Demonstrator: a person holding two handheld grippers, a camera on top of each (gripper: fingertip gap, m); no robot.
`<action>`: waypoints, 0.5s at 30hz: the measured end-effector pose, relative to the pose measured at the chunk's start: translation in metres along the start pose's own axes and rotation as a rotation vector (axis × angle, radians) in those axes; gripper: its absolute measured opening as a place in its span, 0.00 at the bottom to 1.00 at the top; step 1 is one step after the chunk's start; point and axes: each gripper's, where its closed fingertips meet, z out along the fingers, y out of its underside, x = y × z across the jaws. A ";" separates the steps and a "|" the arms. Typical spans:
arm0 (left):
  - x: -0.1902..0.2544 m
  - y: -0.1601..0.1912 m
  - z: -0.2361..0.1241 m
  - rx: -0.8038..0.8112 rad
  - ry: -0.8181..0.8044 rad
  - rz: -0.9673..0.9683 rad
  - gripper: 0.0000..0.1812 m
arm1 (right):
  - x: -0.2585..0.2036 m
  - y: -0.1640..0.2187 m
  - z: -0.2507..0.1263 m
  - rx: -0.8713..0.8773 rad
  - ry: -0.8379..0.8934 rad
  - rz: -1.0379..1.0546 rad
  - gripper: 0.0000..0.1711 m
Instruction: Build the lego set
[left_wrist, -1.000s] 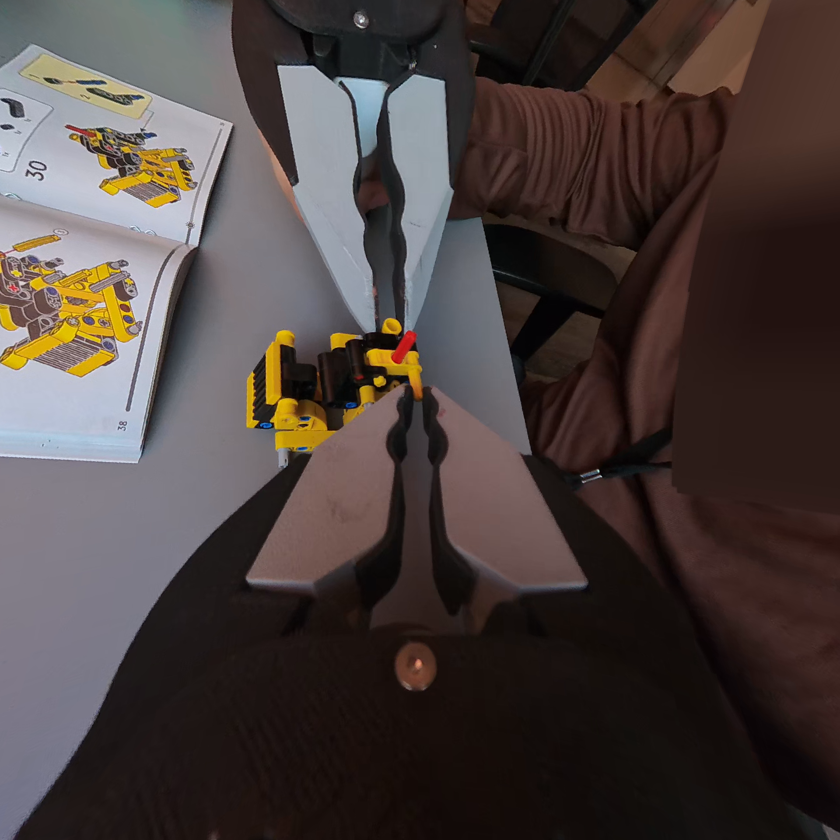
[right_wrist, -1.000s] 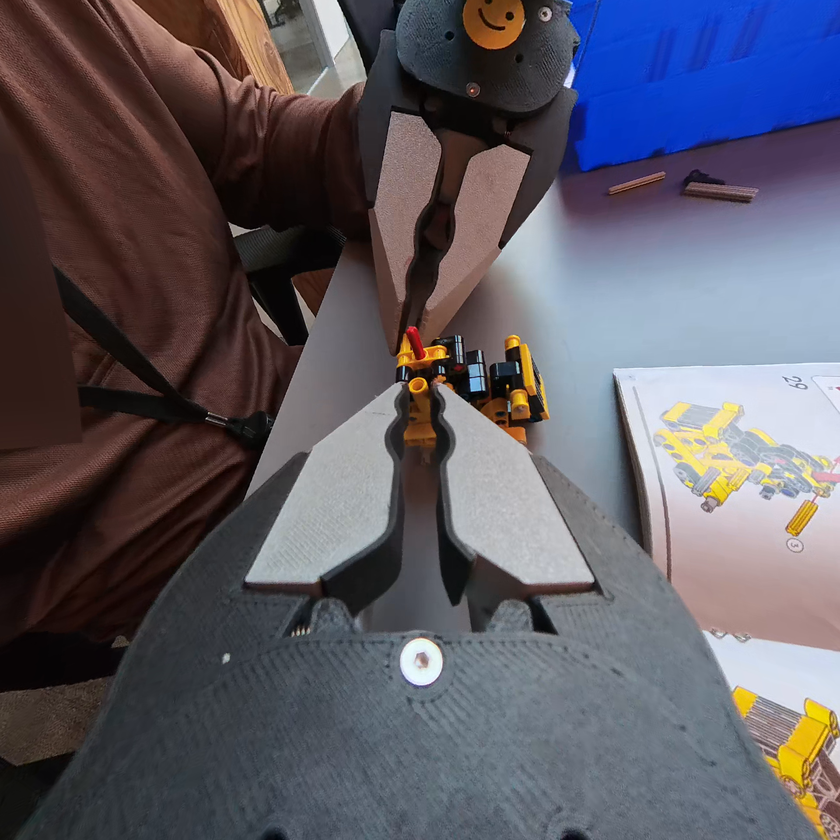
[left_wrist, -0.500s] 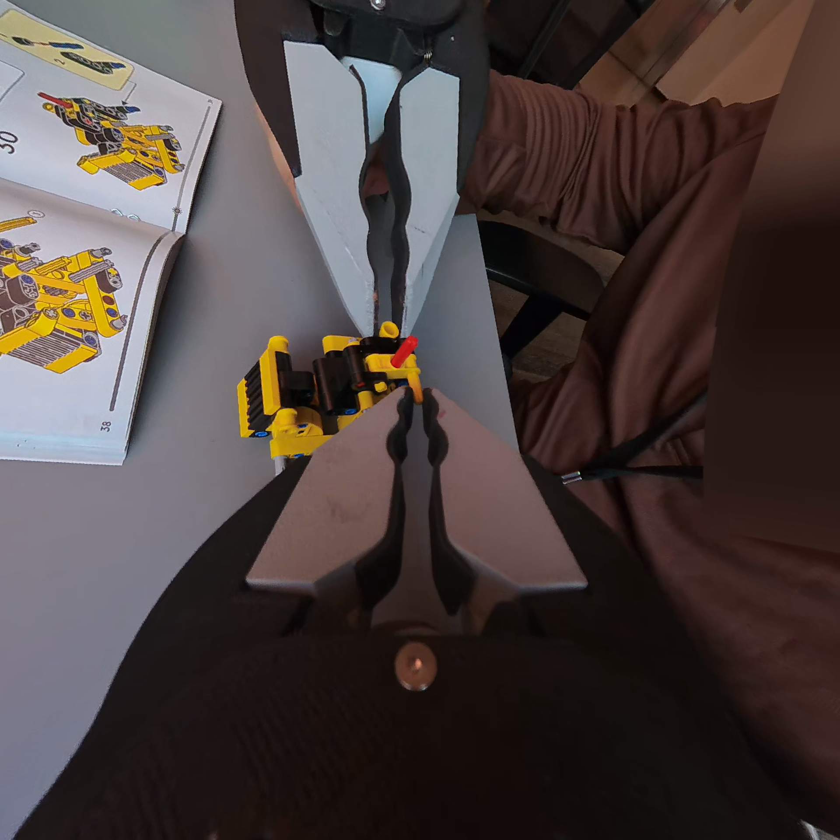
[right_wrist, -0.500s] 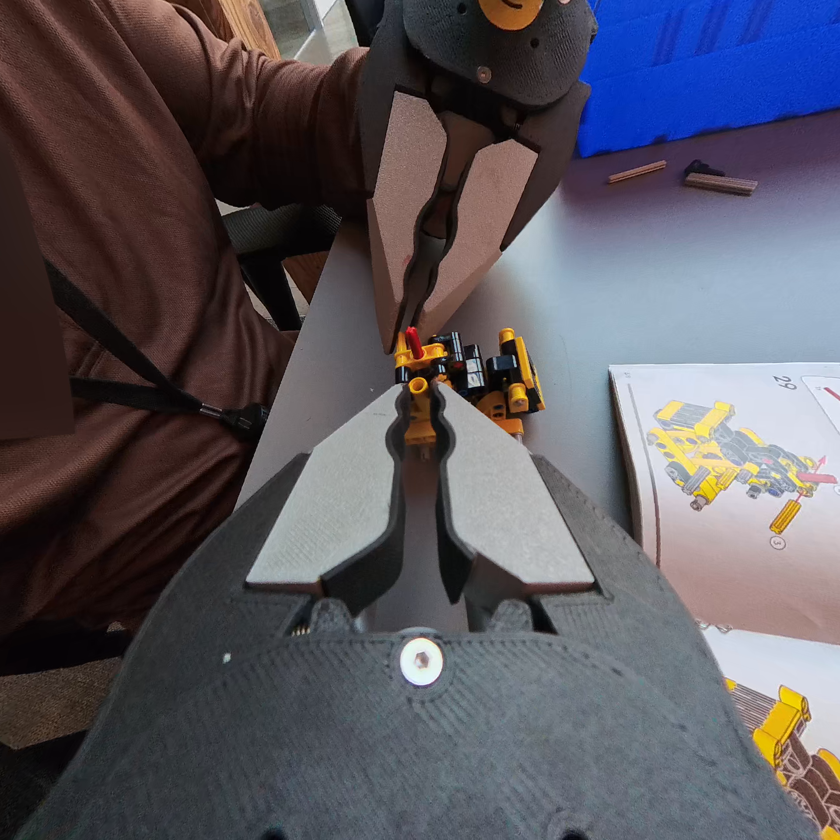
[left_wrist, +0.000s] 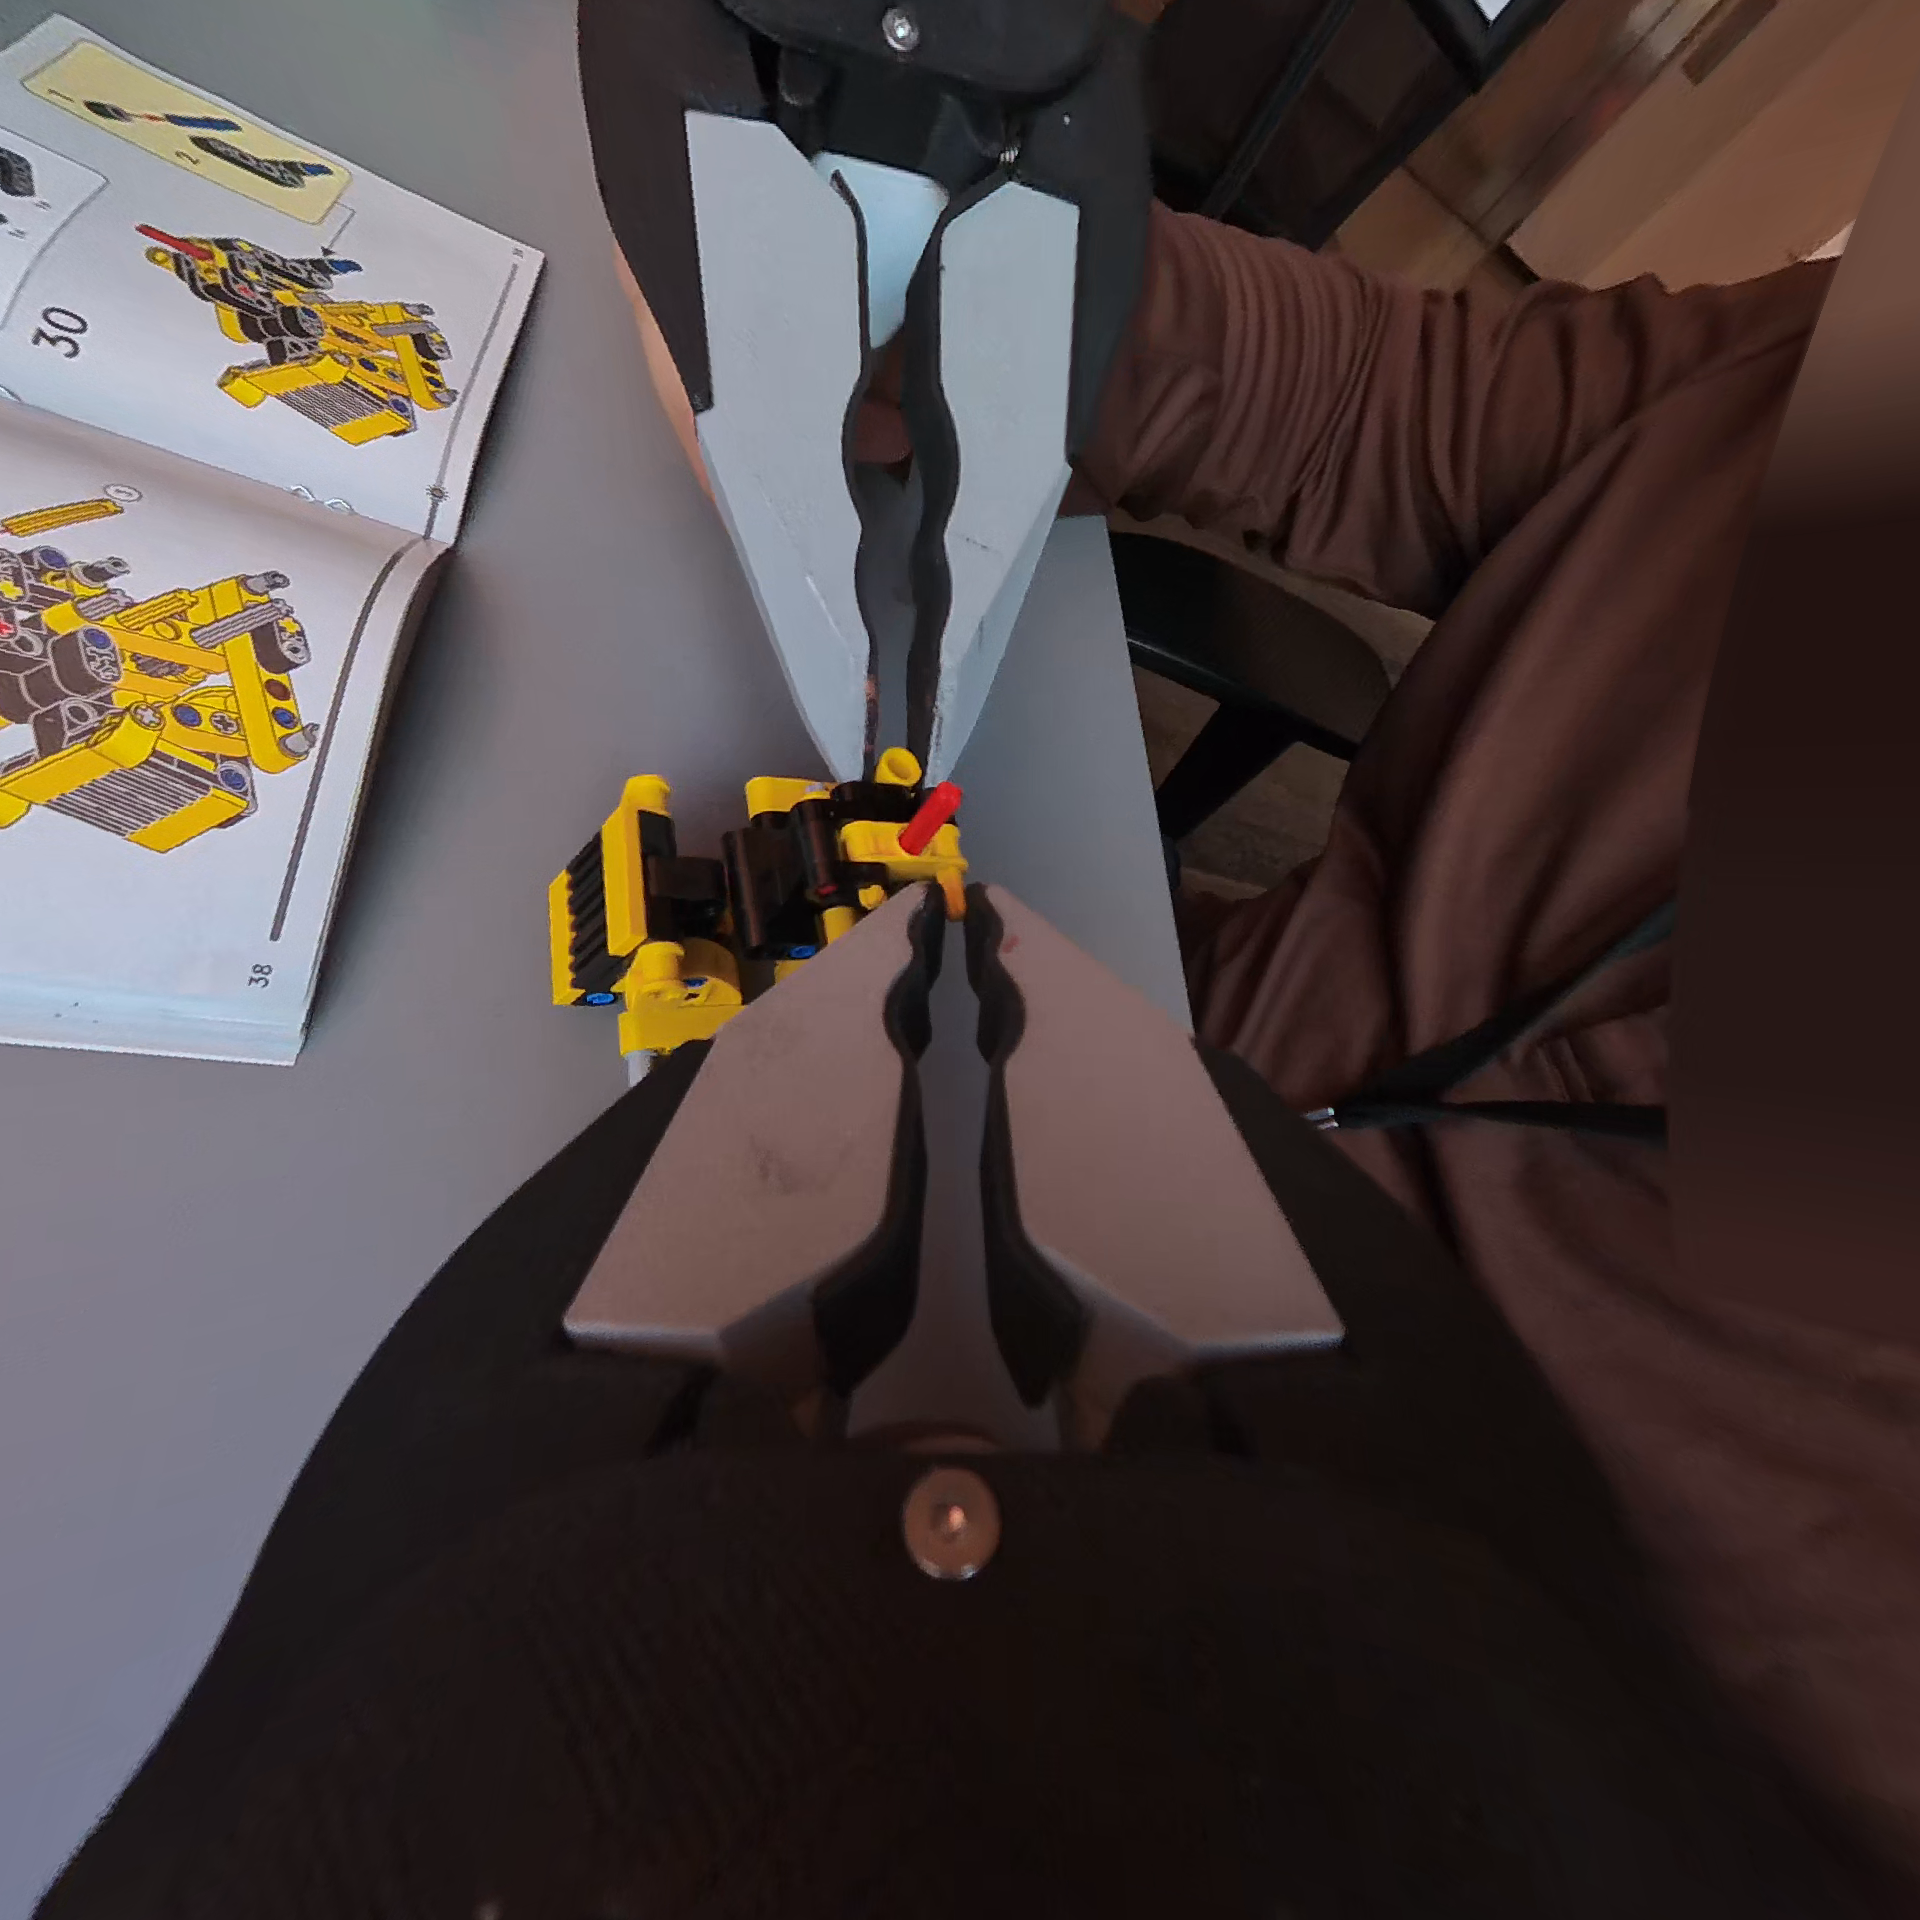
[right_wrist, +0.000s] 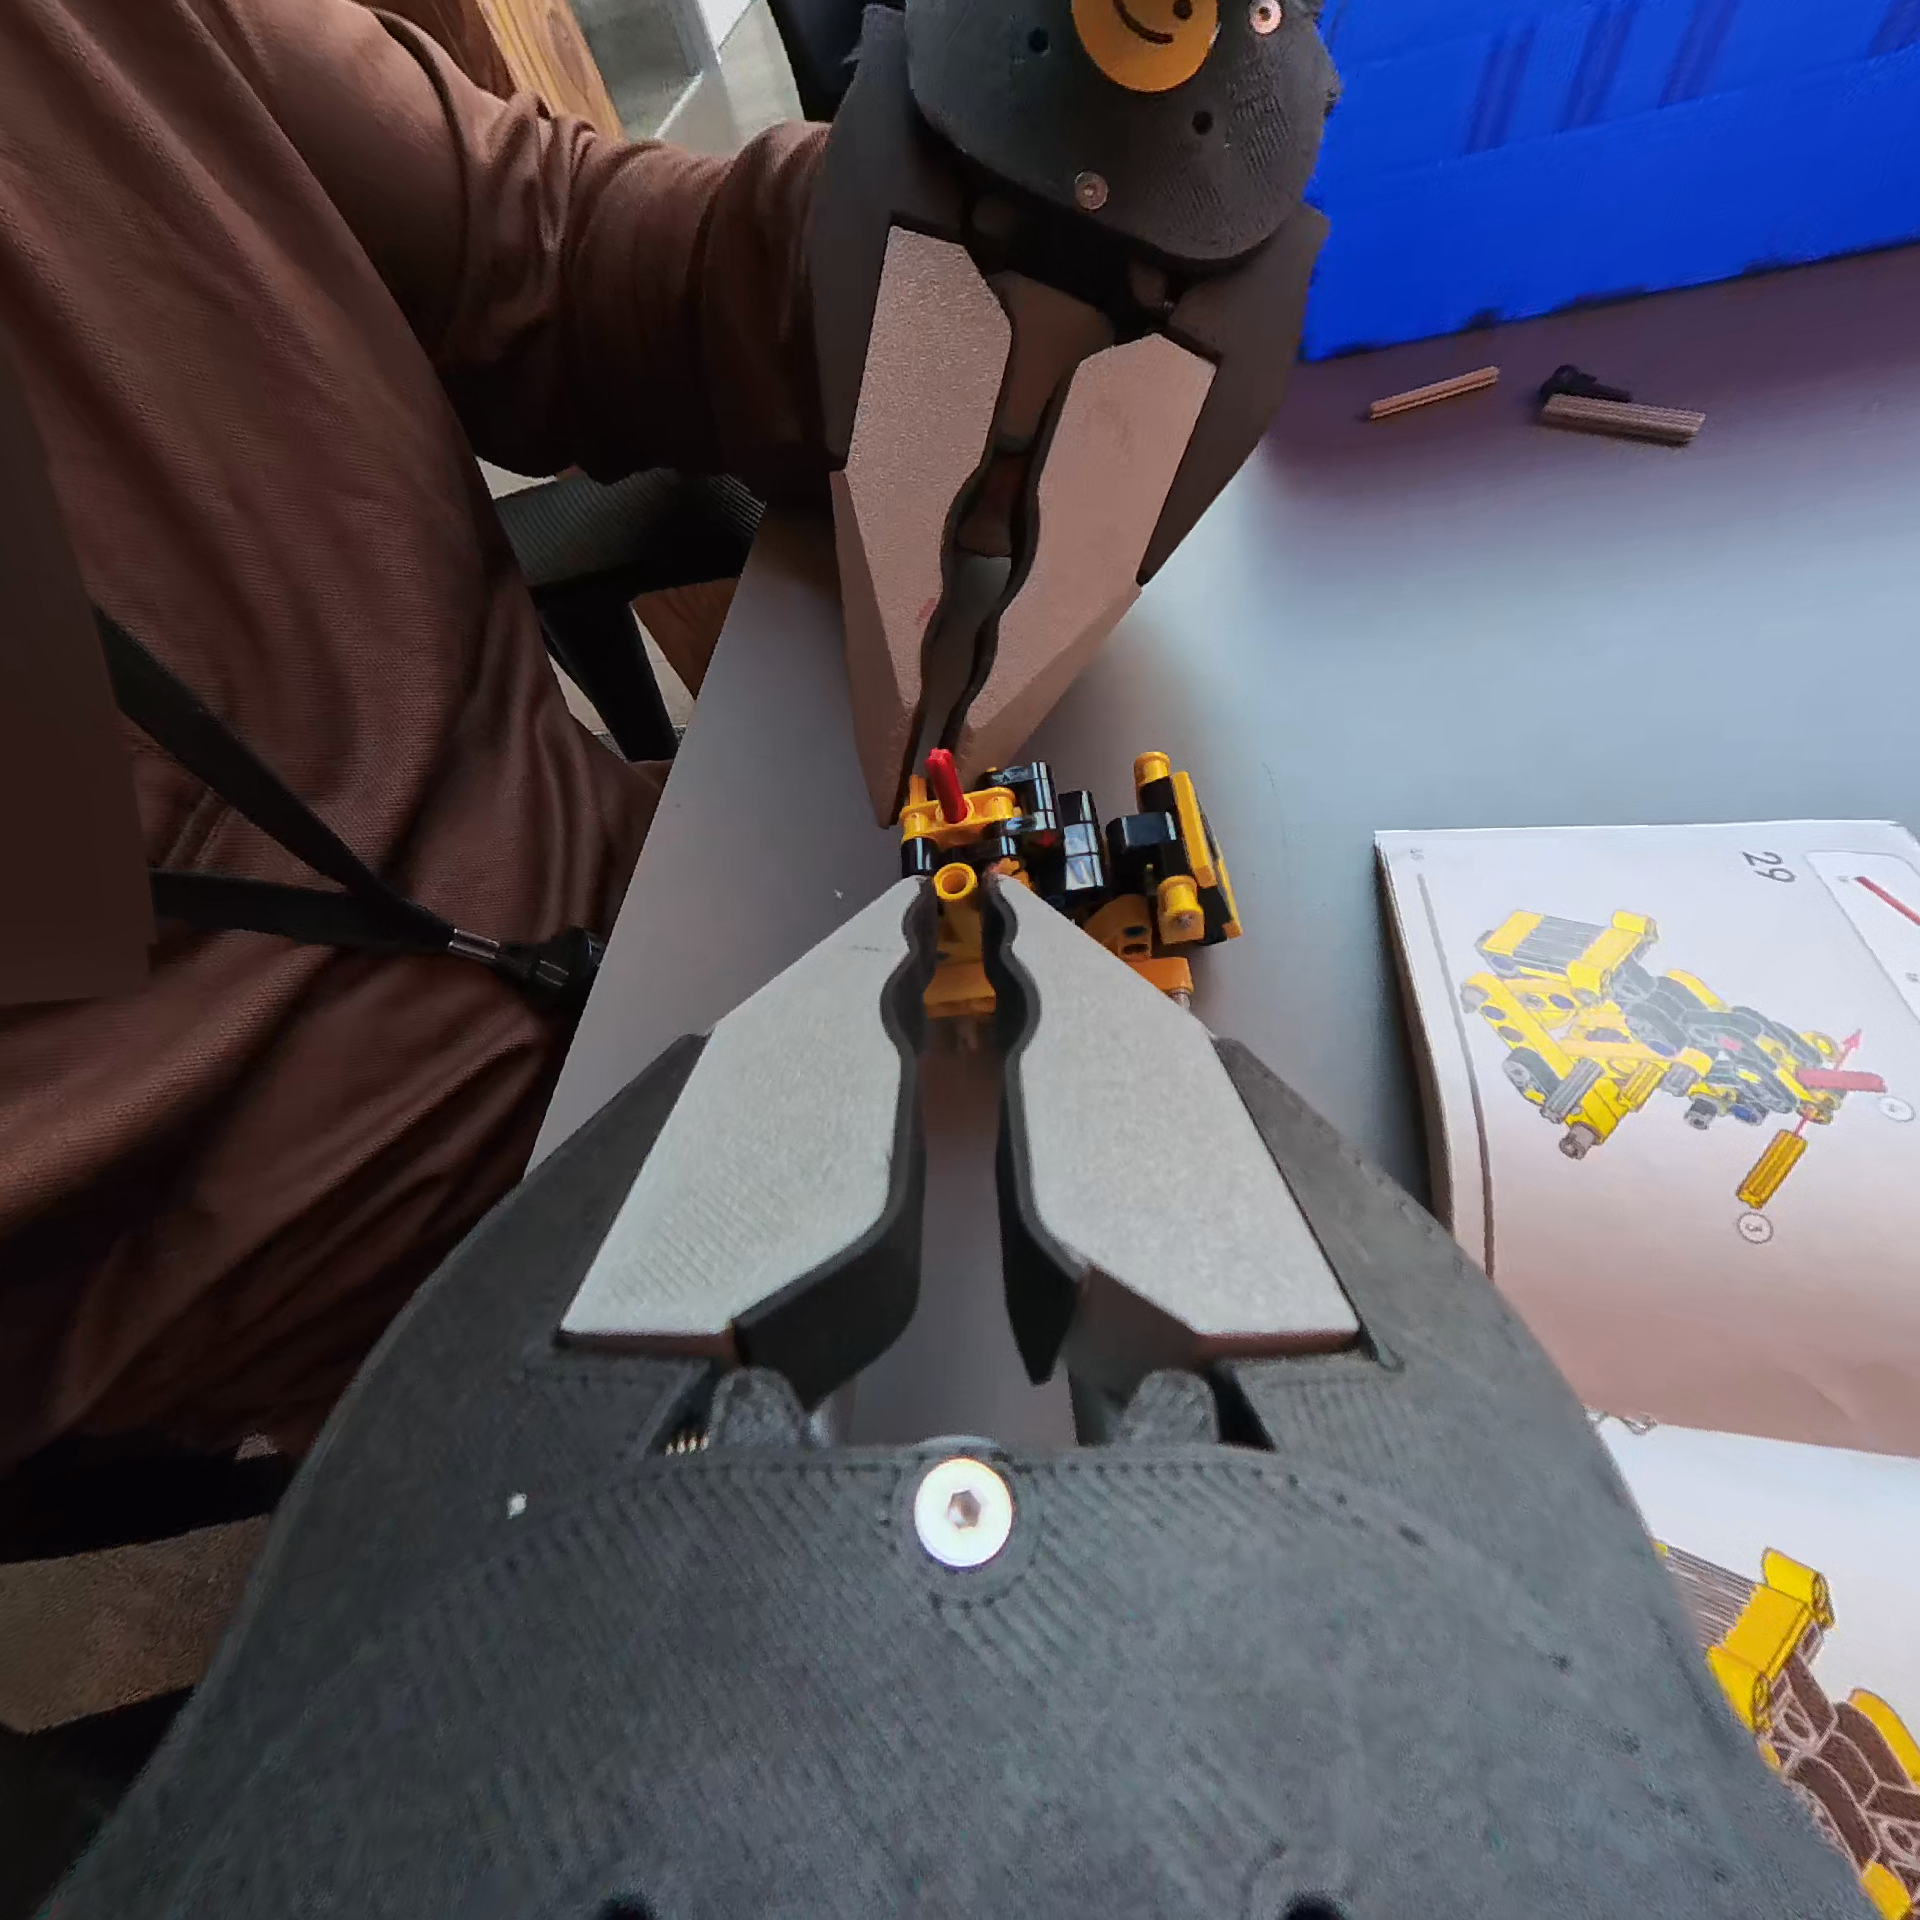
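Note:
A small yellow and black lego model stands on the grey table near its edge. A red pin sticks up from its yellow end. My left gripper is shut on a yellow peg at that end. My right gripper reaches in from the opposite side. In the right wrist view the right gripper is shut on a yellow connector of the model. The left gripper pinches the yellow part by the red pin.
An open instruction booklet lies beside the model; it also shows in the right wrist view. A blue bin and small loose sticks lie farther off. A person's brown sleeve and the table edge are close to the model. My left and right fingertips are right by each other.
Both grippers and the model have shifted only slightly over the table. Both grips stay the same.

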 end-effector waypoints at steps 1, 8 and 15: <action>-0.001 0.000 0.000 0.005 -0.010 0.006 0.01 | 0.001 0.000 0.000 0.006 0.010 -0.001 0.03; -0.007 -0.002 -0.008 0.059 -0.046 0.024 0.00 | 0.003 -0.014 -0.022 0.138 0.020 0.005 0.08; -0.003 -0.004 -0.015 0.082 -0.050 0.039 0.11 | 0.006 -0.005 -0.006 0.073 0.076 -0.021 0.11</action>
